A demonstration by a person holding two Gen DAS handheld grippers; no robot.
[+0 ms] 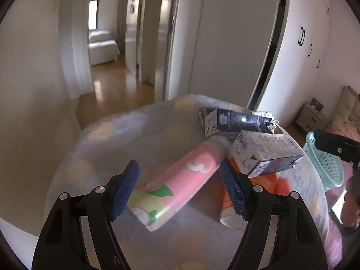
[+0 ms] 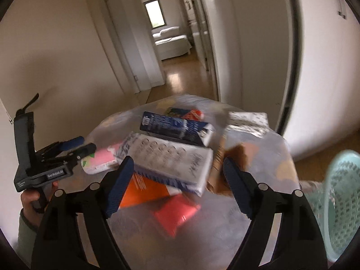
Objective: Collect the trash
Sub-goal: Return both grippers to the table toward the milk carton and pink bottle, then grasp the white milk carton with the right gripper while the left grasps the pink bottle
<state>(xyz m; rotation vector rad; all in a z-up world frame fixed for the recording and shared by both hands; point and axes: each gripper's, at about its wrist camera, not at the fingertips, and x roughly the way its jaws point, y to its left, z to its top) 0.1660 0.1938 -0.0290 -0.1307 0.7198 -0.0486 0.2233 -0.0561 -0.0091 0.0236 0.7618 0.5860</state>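
Observation:
A pink bottle with green leaves lies slanted on the cloth-covered table. My left gripper is open around it, and its pads do not visibly press. A white carton and a dark blue carton lie stacked behind the bottle, over an orange container. In the right wrist view my right gripper hangs open above the white carton, holding nothing. The left gripper shows at the left there, next to the pink bottle.
A teal plastic basket stands off the table's right side. A red wrapper, brown cardboard and a crumpled patterned wrapper also lie on the table. A hand holds the left gripper. A doorway and hallway lie beyond.

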